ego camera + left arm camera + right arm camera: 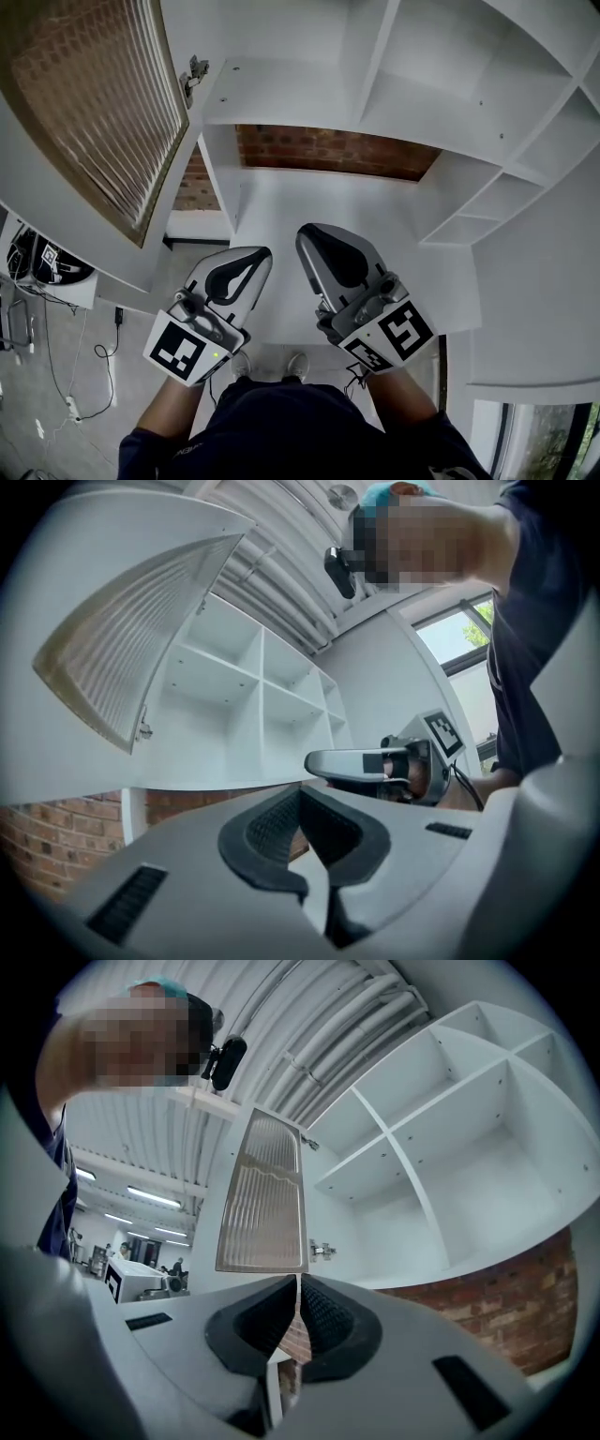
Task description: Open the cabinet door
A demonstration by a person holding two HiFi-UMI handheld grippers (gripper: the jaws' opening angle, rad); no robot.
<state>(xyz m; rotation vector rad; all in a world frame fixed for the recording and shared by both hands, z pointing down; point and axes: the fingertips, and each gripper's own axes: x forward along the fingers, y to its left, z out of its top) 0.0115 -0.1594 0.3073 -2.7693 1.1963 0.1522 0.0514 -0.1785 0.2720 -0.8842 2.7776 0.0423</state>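
The cabinet door, white-framed with a ribbed glass panel, stands swung wide open at the upper left, hanging on its hinge. It also shows in the left gripper view as the door and in the right gripper view as the door. Behind it the white cabinet shows bare shelves. My left gripper and right gripper are held side by side below the cabinet, apart from the door. Both are shut with nothing between the jaws, as the left gripper and right gripper show close up.
A red brick wall runs under the cabinet, above a white counter. Cables and a black device lie on the floor at the left. A window is at the lower right. People stand far off.
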